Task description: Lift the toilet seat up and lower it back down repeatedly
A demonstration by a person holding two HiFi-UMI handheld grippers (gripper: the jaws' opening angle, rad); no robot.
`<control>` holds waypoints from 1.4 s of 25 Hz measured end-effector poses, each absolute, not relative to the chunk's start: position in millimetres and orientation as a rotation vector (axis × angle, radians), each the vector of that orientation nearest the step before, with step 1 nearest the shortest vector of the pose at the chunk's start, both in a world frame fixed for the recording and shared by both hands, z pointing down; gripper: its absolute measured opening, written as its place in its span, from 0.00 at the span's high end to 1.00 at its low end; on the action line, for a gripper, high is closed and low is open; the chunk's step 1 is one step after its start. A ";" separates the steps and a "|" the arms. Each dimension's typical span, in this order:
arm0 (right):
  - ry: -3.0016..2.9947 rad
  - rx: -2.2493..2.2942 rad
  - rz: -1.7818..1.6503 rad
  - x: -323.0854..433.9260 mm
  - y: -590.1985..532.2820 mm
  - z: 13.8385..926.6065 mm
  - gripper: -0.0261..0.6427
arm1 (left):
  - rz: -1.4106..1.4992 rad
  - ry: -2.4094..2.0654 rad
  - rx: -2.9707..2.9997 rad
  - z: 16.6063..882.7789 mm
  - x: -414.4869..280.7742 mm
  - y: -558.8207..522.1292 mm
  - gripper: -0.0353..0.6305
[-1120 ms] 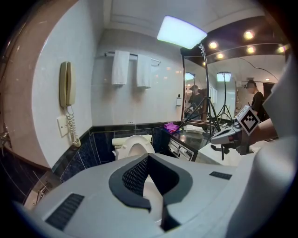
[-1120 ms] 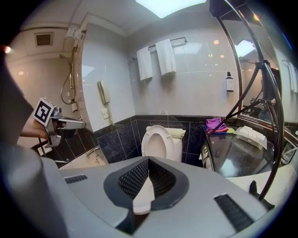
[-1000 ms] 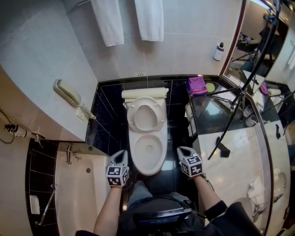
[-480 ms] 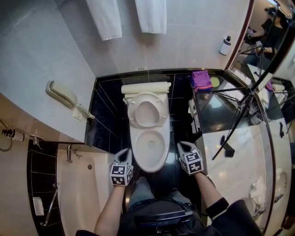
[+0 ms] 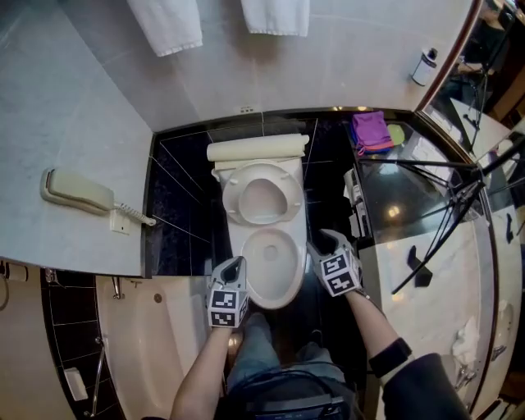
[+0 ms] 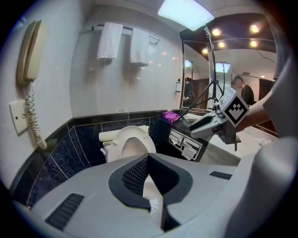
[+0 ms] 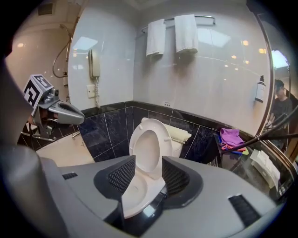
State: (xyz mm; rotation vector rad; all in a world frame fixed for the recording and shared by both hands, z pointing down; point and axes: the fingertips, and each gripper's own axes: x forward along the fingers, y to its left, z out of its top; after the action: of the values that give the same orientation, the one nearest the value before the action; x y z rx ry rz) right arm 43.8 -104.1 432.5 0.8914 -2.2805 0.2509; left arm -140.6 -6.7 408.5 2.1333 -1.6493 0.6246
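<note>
Beside toilet bowl (image 5: 271,275), left tongs (image 5: 237,263) pressed together, right tongs (image 5: 326,239) just spreading, empty, facing upright seat (image 7: 148,151)

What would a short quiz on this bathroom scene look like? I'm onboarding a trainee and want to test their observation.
1. True or false: the toilet seat stands raised above the bowl.
2. What is mounted on the wall to the left of the toilet in the head view? A) a telephone B) a hair dryer C) a clock
3. How many white towels hang on the wall behind the toilet?
Key: 1 true; 2 A; 3 two.
</note>
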 end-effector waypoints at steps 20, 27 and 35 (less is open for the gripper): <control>-2.135 0.731 -0.260 -63.1 -314.5 513.0 0.64 | 0.648 -1.579 2.159 530.6 -161.4 -158.2 0.95; -2.114 0.682 -0.341 -96.3 -343.4 530.5 0.64 | 0.612 -1.561 2.148 555.5 -163.2 -176.7 0.95; -2.088 0.637 -0.402 -106.3 -355.9 543.2 0.82 | 0.582 -1.560 2.120 573.2 -171.2 -180.5 0.95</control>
State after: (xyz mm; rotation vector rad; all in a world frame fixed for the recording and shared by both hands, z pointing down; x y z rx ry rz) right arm -106.3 -355.9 543.2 0.6366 -2.0884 -0.4015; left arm -171.2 -180.5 573.2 2.1199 -1.5595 0.5818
